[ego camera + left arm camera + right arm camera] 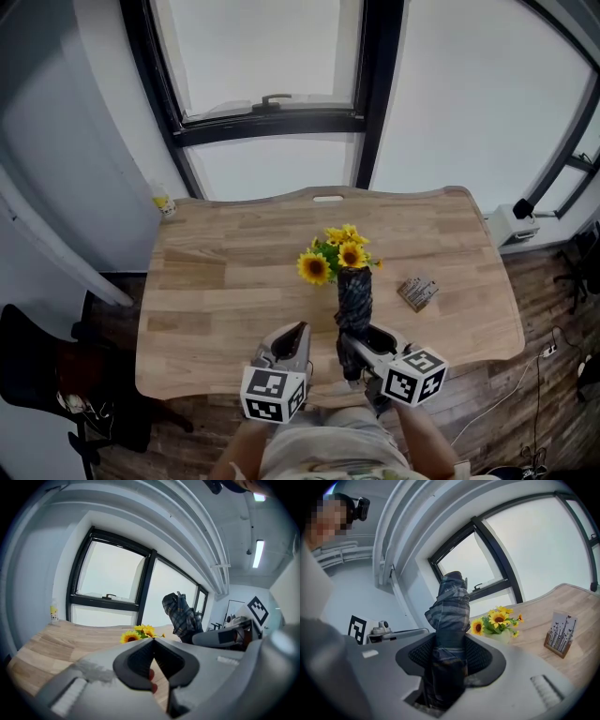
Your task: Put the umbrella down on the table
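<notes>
Gripping the folded plaid umbrella (354, 300) in my right claw (361, 349): both pads press on the fabric and the bundle stands roughly upright between them. It sits over the near edge of the worktop (225, 281), about mid-width. I cannot tell whether its lower end touches the wood.

Left claw (292, 339): jaws together, nothing held, just left of the right claw at the same near edge.

Obstacles:
- sunflowers (333, 255), mid-worktop, just beyond the umbrella's top
- small card stand (418, 292), right of the umbrella, well in from the right edge
- yellow bottle (165, 203), far left corner

Open room: the whole left half of the worktop is bare wood from the near edge to the far edge. There is also a bare strip along the near edge towards the near right corner, in front of the card stand.
</notes>
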`<move>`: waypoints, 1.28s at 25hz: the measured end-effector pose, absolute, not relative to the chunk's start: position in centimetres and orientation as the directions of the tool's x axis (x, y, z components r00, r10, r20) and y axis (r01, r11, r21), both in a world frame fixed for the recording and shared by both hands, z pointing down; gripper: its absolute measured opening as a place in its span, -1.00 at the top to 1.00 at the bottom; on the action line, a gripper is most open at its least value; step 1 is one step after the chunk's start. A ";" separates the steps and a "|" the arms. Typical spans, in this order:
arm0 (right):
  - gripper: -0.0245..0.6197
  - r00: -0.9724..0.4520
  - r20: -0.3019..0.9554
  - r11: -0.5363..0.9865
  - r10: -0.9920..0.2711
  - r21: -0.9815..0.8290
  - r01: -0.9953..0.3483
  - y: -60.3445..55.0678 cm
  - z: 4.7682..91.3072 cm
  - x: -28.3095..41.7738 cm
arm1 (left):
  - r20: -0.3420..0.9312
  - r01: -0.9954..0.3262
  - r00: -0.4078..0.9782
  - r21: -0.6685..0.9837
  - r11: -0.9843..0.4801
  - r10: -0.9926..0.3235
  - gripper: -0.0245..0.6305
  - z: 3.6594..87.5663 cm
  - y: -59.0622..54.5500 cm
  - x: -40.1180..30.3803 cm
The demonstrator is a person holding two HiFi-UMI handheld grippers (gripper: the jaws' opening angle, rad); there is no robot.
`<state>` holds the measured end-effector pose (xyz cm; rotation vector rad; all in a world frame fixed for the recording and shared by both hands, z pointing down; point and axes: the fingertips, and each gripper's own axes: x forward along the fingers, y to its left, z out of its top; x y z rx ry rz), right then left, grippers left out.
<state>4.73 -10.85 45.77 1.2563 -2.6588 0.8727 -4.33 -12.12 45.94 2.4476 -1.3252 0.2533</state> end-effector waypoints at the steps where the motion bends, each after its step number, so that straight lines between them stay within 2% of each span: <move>1: 0.35 -0.662 0.300 0.505 -0.687 -0.459 -0.731 -11.0 45.8 4.7 | 0.315 -0.837 0.547 0.214 -0.504 -0.775 0.93 46.0 -12.2 -4.4; 32: 0.35 -0.690 0.382 0.523 -0.615 -0.458 -0.719 -13.7 49.9 3.1 | 0.372 -0.857 0.515 0.225 -0.463 -0.772 0.93 49.0 -15.2 -5.8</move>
